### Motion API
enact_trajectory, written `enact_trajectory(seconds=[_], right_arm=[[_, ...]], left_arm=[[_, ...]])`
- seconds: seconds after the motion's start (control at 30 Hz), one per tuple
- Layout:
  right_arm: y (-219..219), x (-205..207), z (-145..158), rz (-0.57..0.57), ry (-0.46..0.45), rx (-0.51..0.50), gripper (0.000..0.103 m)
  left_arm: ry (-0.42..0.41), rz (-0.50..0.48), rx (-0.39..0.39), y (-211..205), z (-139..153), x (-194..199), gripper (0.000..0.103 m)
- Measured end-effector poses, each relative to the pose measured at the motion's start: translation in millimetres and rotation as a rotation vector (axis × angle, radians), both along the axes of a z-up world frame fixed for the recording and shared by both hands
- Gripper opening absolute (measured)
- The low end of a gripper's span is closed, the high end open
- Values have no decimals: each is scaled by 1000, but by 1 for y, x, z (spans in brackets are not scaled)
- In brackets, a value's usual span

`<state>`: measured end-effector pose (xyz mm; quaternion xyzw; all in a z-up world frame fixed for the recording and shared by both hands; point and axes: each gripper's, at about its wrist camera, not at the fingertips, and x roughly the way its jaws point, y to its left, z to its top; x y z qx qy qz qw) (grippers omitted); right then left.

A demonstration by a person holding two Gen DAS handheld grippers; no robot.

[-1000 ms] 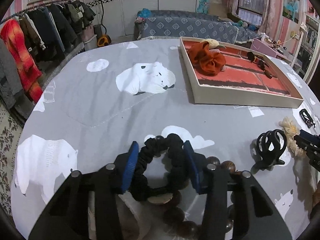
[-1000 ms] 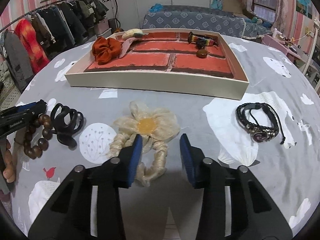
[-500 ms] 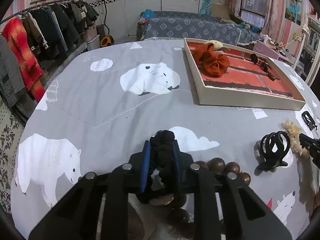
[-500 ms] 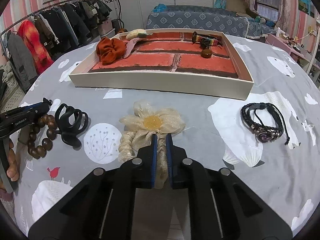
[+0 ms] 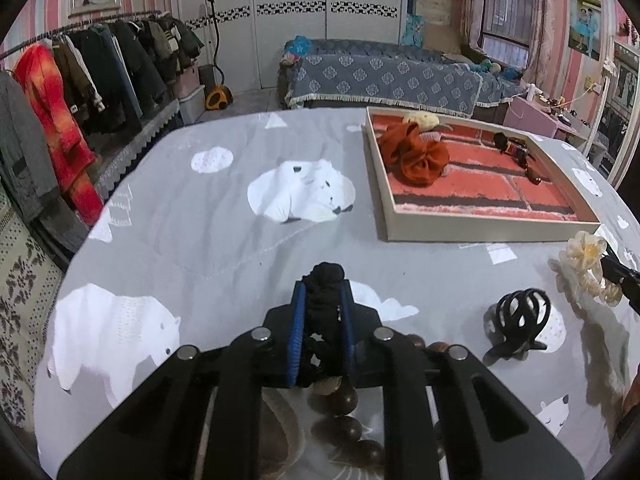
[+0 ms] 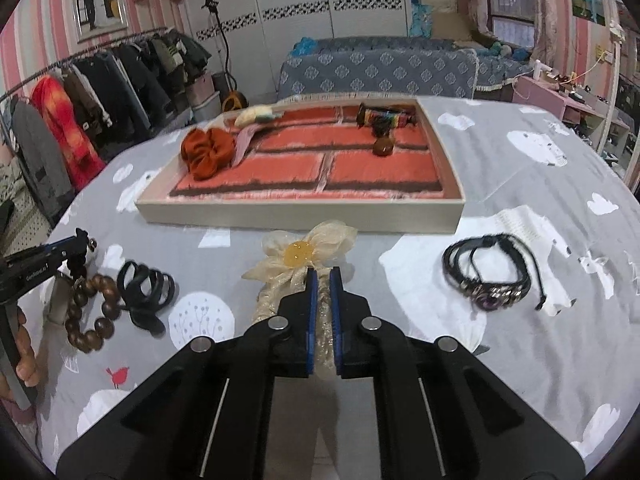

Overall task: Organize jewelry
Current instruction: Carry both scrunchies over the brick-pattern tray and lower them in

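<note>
Both pickups look made: left hand-held gripper [image 5: 322, 322] closing on the black scrunchie [image 5: 326, 276], right hand-held gripper [image 6: 323, 280] pinching the cream flower hair-tie [image 6: 298, 256], each next needing carrying into the tray [image 6: 300, 210] beyond.

black scrunchie [image 5: 324, 312], cream flower hair tie [image 6: 304, 256], brick-patterned tray [image 6: 300, 212]

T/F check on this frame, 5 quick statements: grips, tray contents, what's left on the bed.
1. The left gripper is clamped on a black scrunchie. True.
2. The right gripper is open over the leather bracelet. False: it is shut on the cream flower hairpiece.
3. The orange scrunchie lies in the tray. True.
4. The black claw clip is in the tray. False: it lies on the bedspread beside the wooden bead bracelet.
5. The tray is empty. False: it holds several items.
</note>
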<state>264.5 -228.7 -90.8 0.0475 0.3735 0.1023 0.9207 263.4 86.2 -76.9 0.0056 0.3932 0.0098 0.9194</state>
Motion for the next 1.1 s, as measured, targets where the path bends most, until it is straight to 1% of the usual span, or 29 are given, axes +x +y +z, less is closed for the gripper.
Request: enact_trajectory(seconds=[0.1,0.3,0.43,0.5,0.57,0.63,0.77,0.9,0.97,1.1], right_arm=[[-4,1,8,-2,-6,25,7],[-10,10,40,-5,-59,6,7],[-14,29,61,-16,-92,-4,7],[-16,44,66,-20,-93,11,7],[-15,57,69,-20,-95,12,7],[-14,71,69,-23,-97,11,7],[-10,101,64,-33,-91,6,7],[-5,129,51,-35,-78,-14,7],[-3,144,42,-39,-69,-30,7],[-3,161,22,-54,-51,-31,7]], left_arm=[[-19,1,-5,-4,13,1,17],[-82,-33,-9,-29,50,12,17],[-112,-66,-32,-55,66,34,17],[-117,-85,-55,-69,70,48,17],[-126,-98,-60,-79,73,61,17],[-137,-108,-59,-91,75,75,17],[-134,-127,-78,-109,73,105,17],[-122,-139,-77,-122,66,133,17],[-119,-140,-68,-125,59,145,17],[-89,-148,-79,-125,41,168,17]])
